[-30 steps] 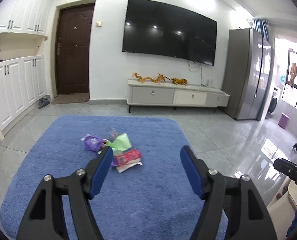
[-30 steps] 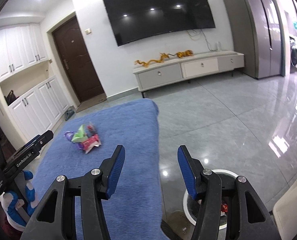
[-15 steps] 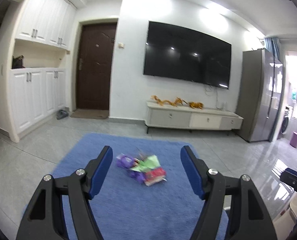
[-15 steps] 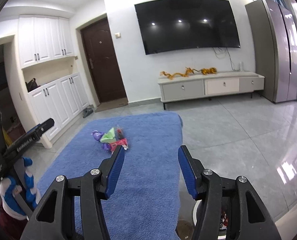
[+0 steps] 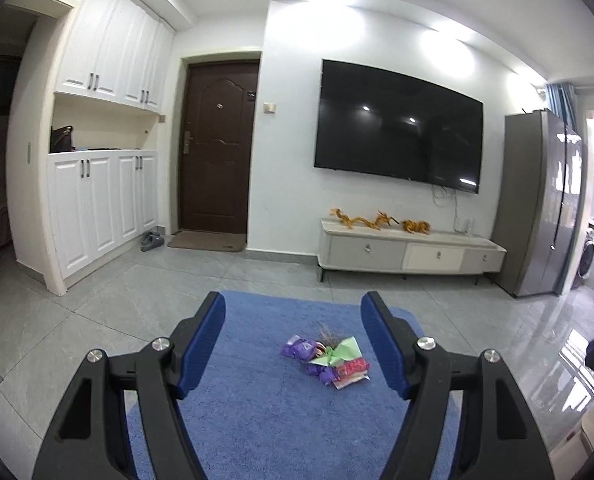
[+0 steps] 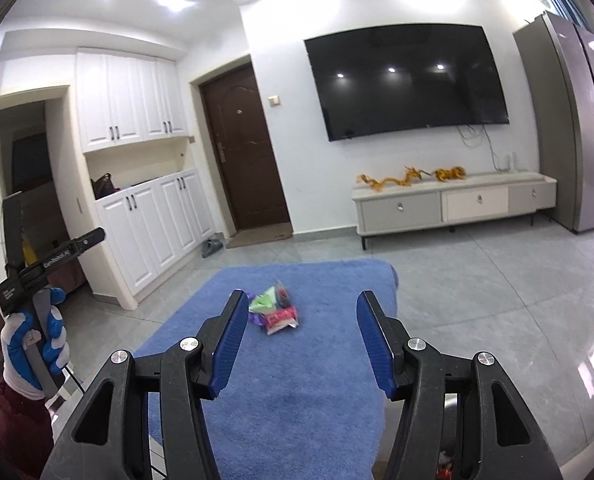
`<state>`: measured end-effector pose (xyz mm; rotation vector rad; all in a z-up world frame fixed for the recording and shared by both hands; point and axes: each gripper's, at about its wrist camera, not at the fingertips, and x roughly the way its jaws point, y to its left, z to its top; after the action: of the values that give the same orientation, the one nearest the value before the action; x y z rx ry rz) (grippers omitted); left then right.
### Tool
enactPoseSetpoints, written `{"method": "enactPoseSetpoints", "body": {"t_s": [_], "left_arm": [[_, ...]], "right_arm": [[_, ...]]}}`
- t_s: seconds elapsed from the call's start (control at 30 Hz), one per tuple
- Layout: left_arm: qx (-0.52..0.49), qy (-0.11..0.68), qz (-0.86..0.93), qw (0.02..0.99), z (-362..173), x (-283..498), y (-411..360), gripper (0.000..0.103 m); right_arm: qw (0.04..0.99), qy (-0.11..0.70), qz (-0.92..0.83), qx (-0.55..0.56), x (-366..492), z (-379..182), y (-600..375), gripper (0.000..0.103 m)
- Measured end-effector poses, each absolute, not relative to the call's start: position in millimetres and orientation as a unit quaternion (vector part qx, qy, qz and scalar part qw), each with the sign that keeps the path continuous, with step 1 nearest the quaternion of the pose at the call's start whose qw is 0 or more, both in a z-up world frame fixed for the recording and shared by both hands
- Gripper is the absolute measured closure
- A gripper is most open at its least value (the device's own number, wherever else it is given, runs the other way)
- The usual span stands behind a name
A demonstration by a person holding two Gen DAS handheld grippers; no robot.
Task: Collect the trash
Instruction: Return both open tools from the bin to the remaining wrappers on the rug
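Note:
A small pile of trash lies on the blue rug: purple, green and red-white wrappers. It also shows in the right wrist view on the rug. My left gripper is open and empty, held above the rug short of the pile. My right gripper is open and empty, also short of the pile. The left gripper's body and gloved hand show at the right view's left edge.
Grey tiled floor surrounds the rug. A TV cabinet stands against the far wall under a TV, a grey fridge at right, white cupboards and a brown door at left. A bin's contents peek at the right view's bottom.
Both grippers have tilted up, so more of the room and ceiling shows. The trash pile now sits between each gripper's fingers in view. The white bin has nearly left the right view.

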<state>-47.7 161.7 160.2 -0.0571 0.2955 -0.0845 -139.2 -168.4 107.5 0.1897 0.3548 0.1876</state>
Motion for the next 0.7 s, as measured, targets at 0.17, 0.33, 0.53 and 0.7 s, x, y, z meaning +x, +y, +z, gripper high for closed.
{"method": "enactPoseSetpoints", "body": {"t_s": [0.17, 0.33, 0.53, 0.7], "left_arm": [[-0.008, 0.159, -0.049, 0.986, 161, -27, 155, 0.034], [-0.01, 0.172, -0.027, 0.985, 157, 23, 156, 0.034], [0.004, 0.24, -0.031, 0.97, 105, 101, 149, 0.034], [-0.003, 0.319, -0.054, 0.946, 34, 166, 140, 0.034]], "right_arm": [[0.976, 0.169, 0.109, 0.086, -129, 116, -158, 0.047], [0.972, 0.185, 0.115, 0.092, -99, 114, -155, 0.047], [0.959, 0.233, 0.12, 0.104, -33, 84, -152, 0.047], [0.934, 0.303, 0.143, 0.127, 52, 25, -139, 0.047]]}}
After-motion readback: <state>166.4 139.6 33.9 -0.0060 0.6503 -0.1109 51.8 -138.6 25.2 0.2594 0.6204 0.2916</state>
